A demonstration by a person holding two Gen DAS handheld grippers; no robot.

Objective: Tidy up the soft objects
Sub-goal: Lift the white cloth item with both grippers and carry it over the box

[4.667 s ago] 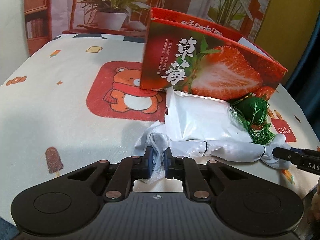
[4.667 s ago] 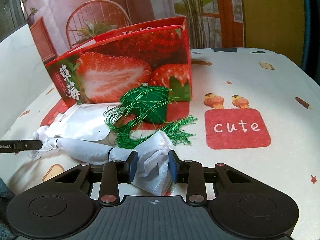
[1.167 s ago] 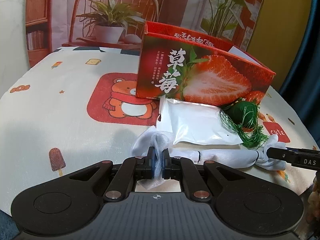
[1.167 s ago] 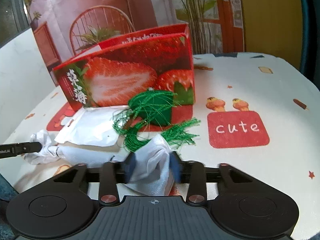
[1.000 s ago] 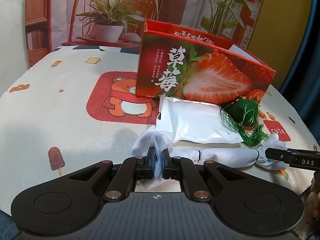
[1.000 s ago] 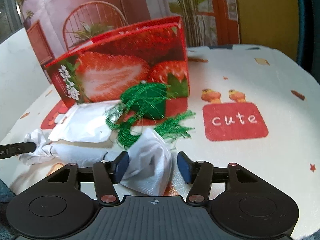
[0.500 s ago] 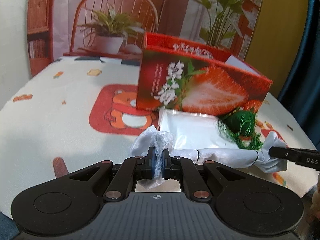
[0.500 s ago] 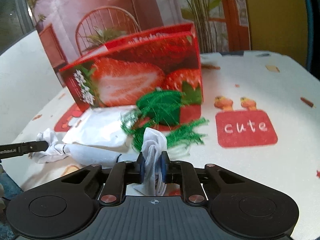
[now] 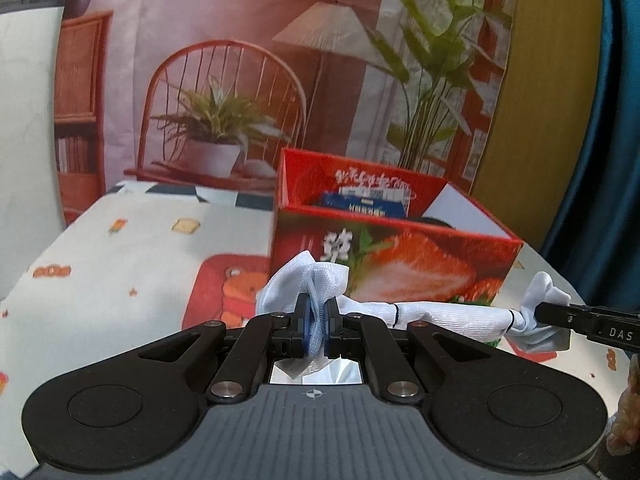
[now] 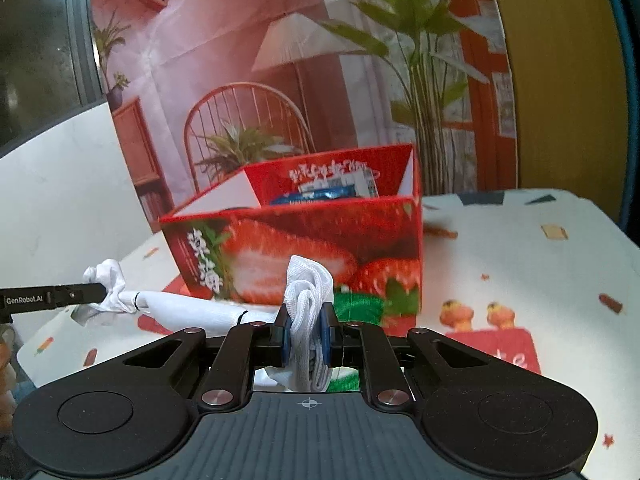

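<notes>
We see a white ribbed cloth roll (image 9: 440, 314), a red box (image 10: 320, 248) printed with strawberries and white characters, green tassel threads (image 10: 356, 306), and a cream tablecloth (image 10: 520, 260) with red cartoon patches.

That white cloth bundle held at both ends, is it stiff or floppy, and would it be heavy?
The white cloth bundle looks floppy: its ends bunch and fold between the left gripper and right gripper. It probably weighs little, since thin pinches carry it. It seems unlikely to slip, being ribbed fabric.

White cloth rolls (image 9: 448, 314): one
Strawberry boxes (image 9: 400, 256): one
Green tassel bundles (image 10: 358, 306): one
Blue packets in box (image 9: 362, 206): one
Grippers: two, the left gripper (image 9: 316, 330) and the right gripper (image 10: 306, 338)
</notes>
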